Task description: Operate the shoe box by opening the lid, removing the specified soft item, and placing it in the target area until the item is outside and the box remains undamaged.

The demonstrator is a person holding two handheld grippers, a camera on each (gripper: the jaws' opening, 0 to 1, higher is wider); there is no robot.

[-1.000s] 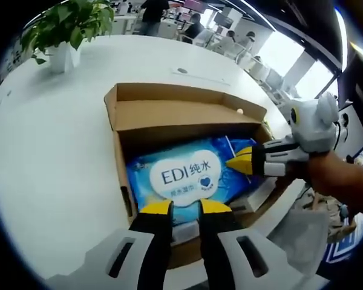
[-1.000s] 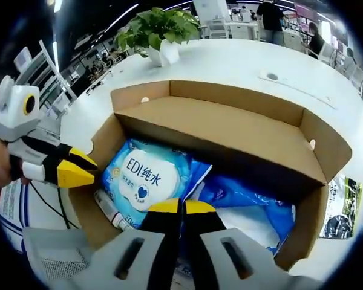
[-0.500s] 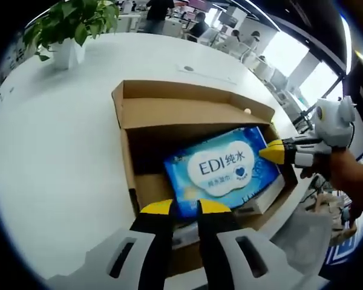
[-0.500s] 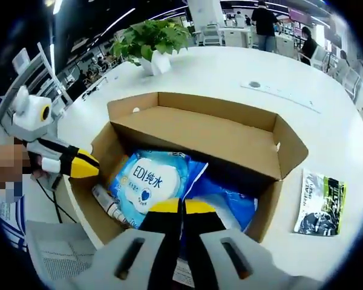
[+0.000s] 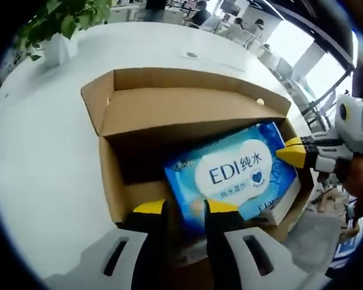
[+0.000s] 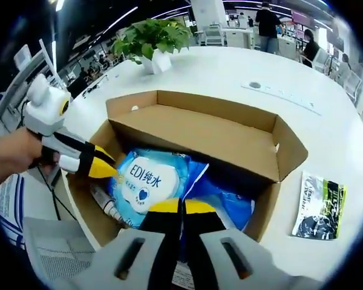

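Now the open brown cardboard shoe box is sitting on the white round table, its lid folded back on the far side. Inside it, the blue soft pack of wet wipes with a white label is lying tilted. The left tongs are pinching the pack's near corner. The right tongs, jaws pressed together, are reaching into the box over blue packaging. A potted green plant is standing far off, and a printed leaflet is lying right of the box.

Both views look down, close, from opposite sides into the shared open shoe box.
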